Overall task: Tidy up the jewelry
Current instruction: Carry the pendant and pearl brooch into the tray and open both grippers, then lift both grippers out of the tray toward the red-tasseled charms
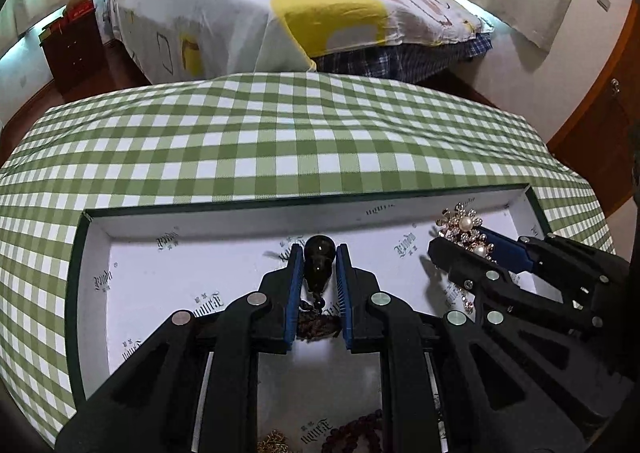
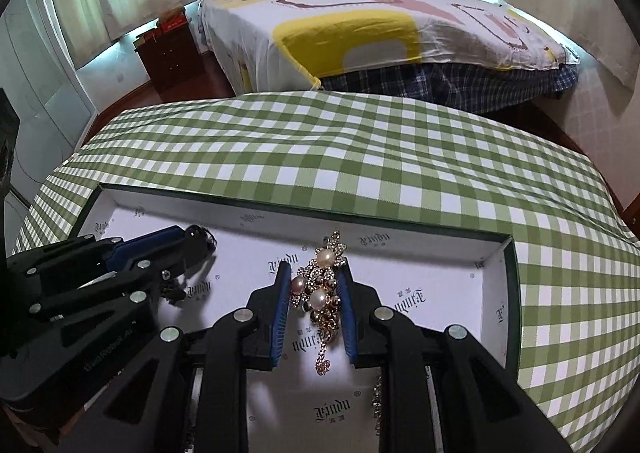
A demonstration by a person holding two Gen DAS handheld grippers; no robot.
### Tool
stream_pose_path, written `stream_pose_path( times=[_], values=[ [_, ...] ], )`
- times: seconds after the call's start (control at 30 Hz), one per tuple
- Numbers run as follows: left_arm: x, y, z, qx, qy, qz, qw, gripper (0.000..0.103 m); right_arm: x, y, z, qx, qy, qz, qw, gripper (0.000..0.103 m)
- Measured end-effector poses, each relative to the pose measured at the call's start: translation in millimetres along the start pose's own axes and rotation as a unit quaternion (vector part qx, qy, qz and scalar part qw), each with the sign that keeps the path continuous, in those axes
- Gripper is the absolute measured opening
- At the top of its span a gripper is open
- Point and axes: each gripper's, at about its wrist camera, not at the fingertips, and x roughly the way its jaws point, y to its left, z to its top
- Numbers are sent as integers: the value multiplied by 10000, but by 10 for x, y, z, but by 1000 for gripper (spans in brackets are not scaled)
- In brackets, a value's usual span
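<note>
A shallow white-lined box with a dark green rim lies on the checked table; it also shows in the right wrist view. My left gripper is shut on a dark gourd-shaped pendant with a brown tassel, held over the box floor. My right gripper is shut on a gold brooch with pearls and rhinestones, its chain hanging down. In the left wrist view the right gripper holds the brooch to the right of the pendant. In the right wrist view the left gripper is at left.
A dark red bead bracelet and a gold chain piece lie at the box's near end. A green checked cloth covers the table. A bed stands beyond the table, with a dark wood nightstand beside it.
</note>
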Motion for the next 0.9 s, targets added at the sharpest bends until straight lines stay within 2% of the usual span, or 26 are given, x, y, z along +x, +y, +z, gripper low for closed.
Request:
stream_pose_path(
  times=[0.1,0.33,0.47,0.6,0.7,0.9],
  values=[
    [2,5,-1,-18,-2,36,10000,37,5,-11,5,32,5,-11,10000,26],
    [-50,68,-17,-148,-107,40,9998,49,-27,-29,6,78,-92,-52,9999,31],
    [-167,79,-44,-142,-336,68,9993,52,-102,1,-6,-12,-275,-153,9995,32],
    [-356,92,-90,-211,-664,-29,9976,53,-283,53,-42,-106,-649,-216,9976,32],
    [-555,95,-160,-276,-985,-97,9947,53,-464,92,-104,-167,-950,-271,9950,37],
    [-984,42,-416,-225,-1623,2,9865,54,-841,133,-298,-115,-1458,-225,9890,37]
  ],
)
